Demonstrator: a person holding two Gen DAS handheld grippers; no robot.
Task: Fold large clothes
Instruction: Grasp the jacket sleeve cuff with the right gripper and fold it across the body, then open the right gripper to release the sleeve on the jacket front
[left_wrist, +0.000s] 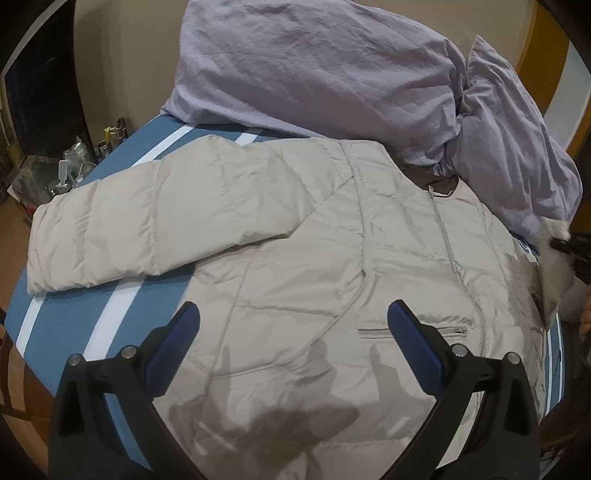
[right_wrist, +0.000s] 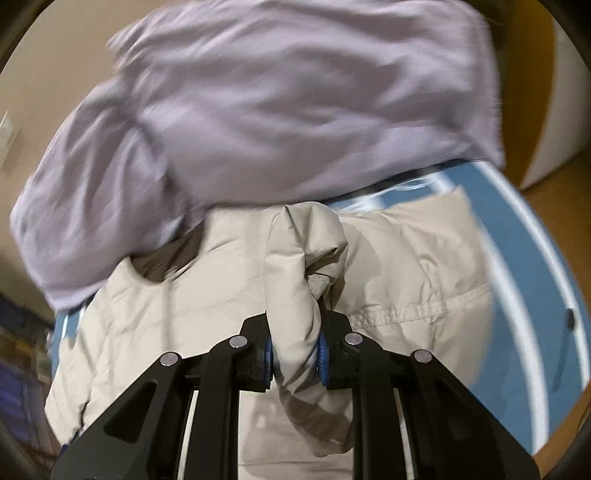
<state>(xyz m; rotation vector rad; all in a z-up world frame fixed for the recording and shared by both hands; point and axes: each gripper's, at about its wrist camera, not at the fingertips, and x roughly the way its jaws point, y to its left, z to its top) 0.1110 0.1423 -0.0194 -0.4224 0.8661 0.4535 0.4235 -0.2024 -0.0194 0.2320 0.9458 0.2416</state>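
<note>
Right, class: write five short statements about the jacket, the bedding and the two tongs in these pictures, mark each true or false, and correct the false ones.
1. The right tongs are shut on a fold of the beige puffer jacket. True.
2. The left tongs grip the jacket's sleeve. False: they hang open above the jacket's body, holding nothing.
3. The lilac duvet is heaped beyond the jacket's collar. True.
4. The jacket's front zip is undone. False: it is closed up to the collar.
5. The jacket lies on a plain white sheet. False: the bedsheet is blue with white stripes.
</note>
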